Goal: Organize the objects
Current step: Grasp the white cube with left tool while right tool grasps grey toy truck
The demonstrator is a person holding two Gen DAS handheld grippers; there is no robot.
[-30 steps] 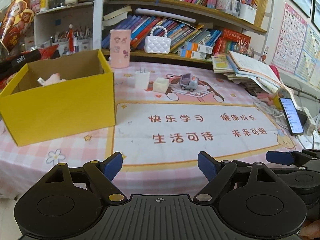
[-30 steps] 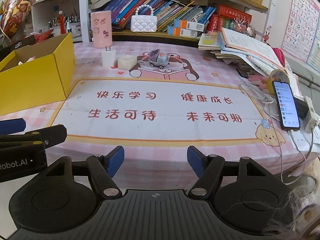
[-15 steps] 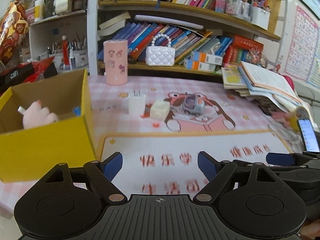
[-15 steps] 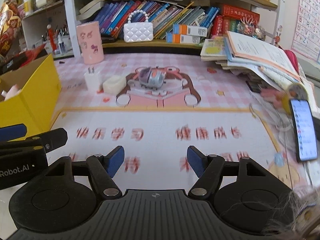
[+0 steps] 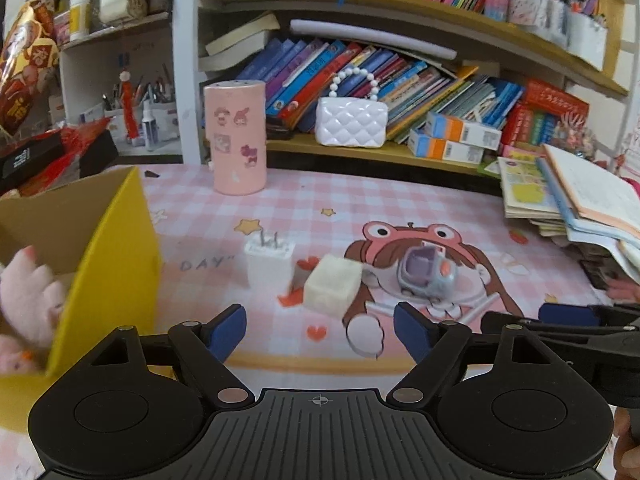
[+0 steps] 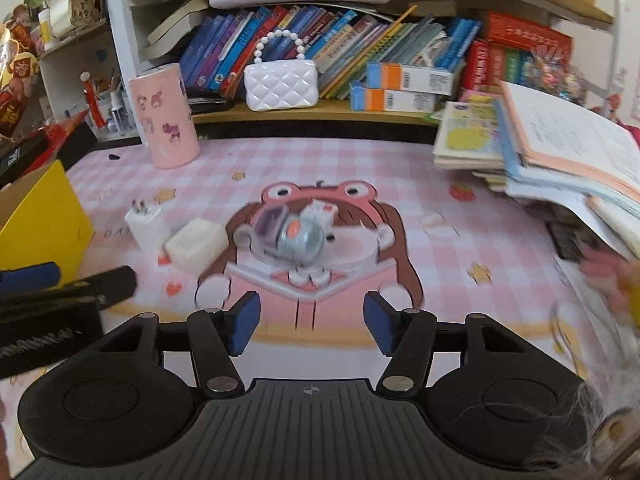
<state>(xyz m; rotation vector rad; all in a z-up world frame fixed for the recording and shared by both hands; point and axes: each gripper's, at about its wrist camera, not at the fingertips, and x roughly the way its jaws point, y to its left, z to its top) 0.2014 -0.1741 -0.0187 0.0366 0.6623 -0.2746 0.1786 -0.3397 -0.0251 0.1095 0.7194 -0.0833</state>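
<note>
Toward the back edge of the pink checked desk mat [image 5: 400, 204], three small things sit in a row on the printed cartoon bear: a white plastic plug-in charger [image 5: 269, 265] standing with its prongs up, a cream-white squishy-looking cube [image 5: 332, 285] just beside it, and a small grey-and-lilac toy car [image 6: 290, 232] a little further right. An open yellow cardboard box [image 5: 116, 256] stands at the mat's left edge, with a pink plush toy [image 5: 28, 292] already inside.

The left gripper [image 5: 320, 330] faces the cube and the right gripper [image 6: 310, 328] faces the car. Both have their jaws narrowing with nothing between them, and neither touches anything yet.

All three things look light. The charger is probably rigid and smooth, so it could slip; its flat sides below the prongs seem the safest hold. The cube looks soft and should give under the pads, so a grip across opposite faces ought to do. The car is rounded, may roll, and is best pinched across its flanks, low on the body.
</note>
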